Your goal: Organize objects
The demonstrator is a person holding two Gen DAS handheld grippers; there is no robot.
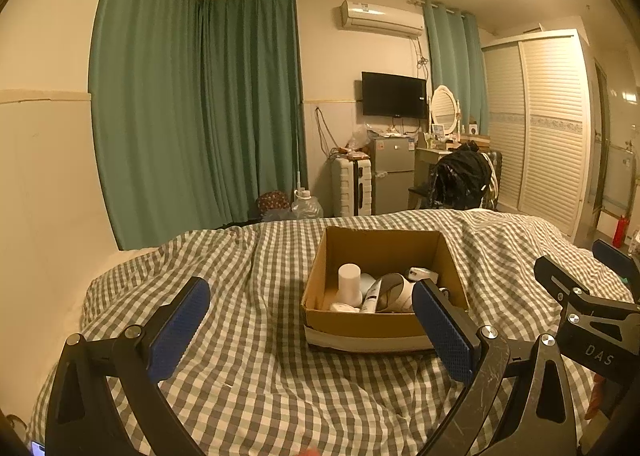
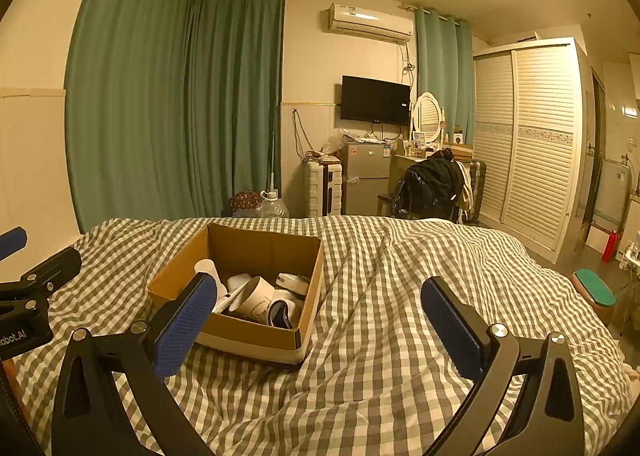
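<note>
An open cardboard box (image 1: 376, 330) (image 2: 256, 336) sits on the checked bed cover (image 1: 248, 376) (image 2: 380, 316). It holds a white bottle (image 1: 349, 283), a white tube (image 1: 372, 298), a white cup (image 2: 258, 298) lying on its side and other small white items. My left gripper (image 1: 312, 330) is open and empty, just short of the box's near left. My right gripper (image 2: 320, 332) is open and empty, to the right of the box. The right gripper's body shows at the right edge of the left wrist view (image 1: 588, 304).
The bed fills the foreground. Behind it are green curtains (image 1: 192, 115), a white suitcase (image 1: 352, 185), a small fridge (image 1: 392, 175), a chair with a black jacket (image 1: 460, 175) and a louvred wardrobe (image 1: 540, 127). A red extinguisher (image 2: 610, 246) stands on the floor at right.
</note>
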